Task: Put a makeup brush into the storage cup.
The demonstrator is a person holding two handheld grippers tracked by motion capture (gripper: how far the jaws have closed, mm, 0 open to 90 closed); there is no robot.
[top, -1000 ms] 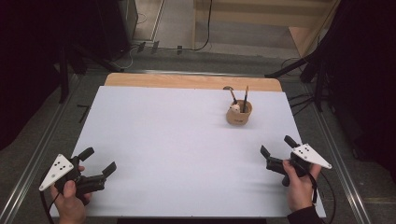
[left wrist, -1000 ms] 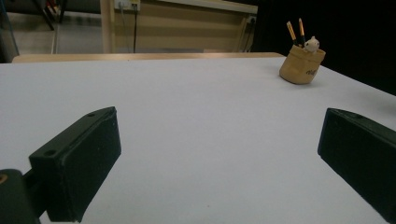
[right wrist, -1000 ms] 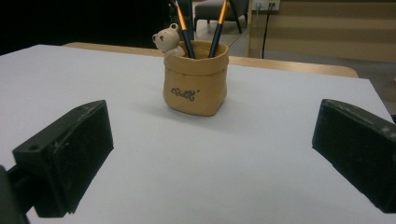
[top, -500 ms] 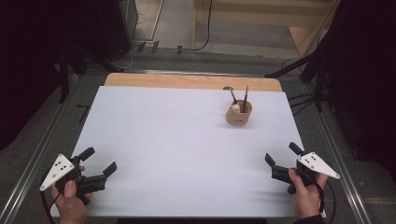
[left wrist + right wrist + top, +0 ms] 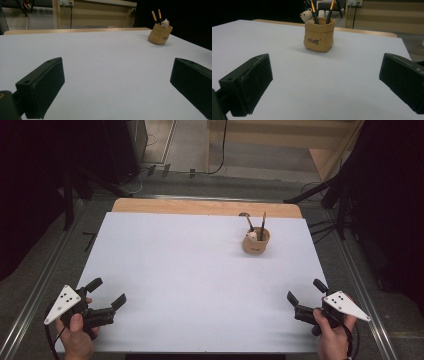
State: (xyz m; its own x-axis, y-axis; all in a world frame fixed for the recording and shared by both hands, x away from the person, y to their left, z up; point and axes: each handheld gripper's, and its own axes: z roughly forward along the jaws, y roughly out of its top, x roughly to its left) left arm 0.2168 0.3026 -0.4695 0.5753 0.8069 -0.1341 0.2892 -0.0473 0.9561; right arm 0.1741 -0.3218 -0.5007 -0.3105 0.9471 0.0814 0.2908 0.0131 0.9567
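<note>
Tan, sack-shaped pen holder (image 5: 256, 241) with two pencils (image 5: 331, 5) and a small bear figure (image 5: 306, 15) stands far right on the smooth white table (image 5: 190, 270). Left gripper (image 5: 107, 293) and right gripper (image 5: 306, 293) gape wide, empty, well apart from it.

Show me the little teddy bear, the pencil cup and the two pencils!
teddy bear (image 5: 306, 15), right gripper view, on its head.
pencil cup (image 5: 319, 35), right gripper view, on its front wall.
pencils (image 5: 314, 13), right gripper view, on the left one's shaft.

Pen holder (image 5: 256, 241) on table (image 5: 190, 285), far right; probably two pens (image 5: 262, 225) inside.
</note>
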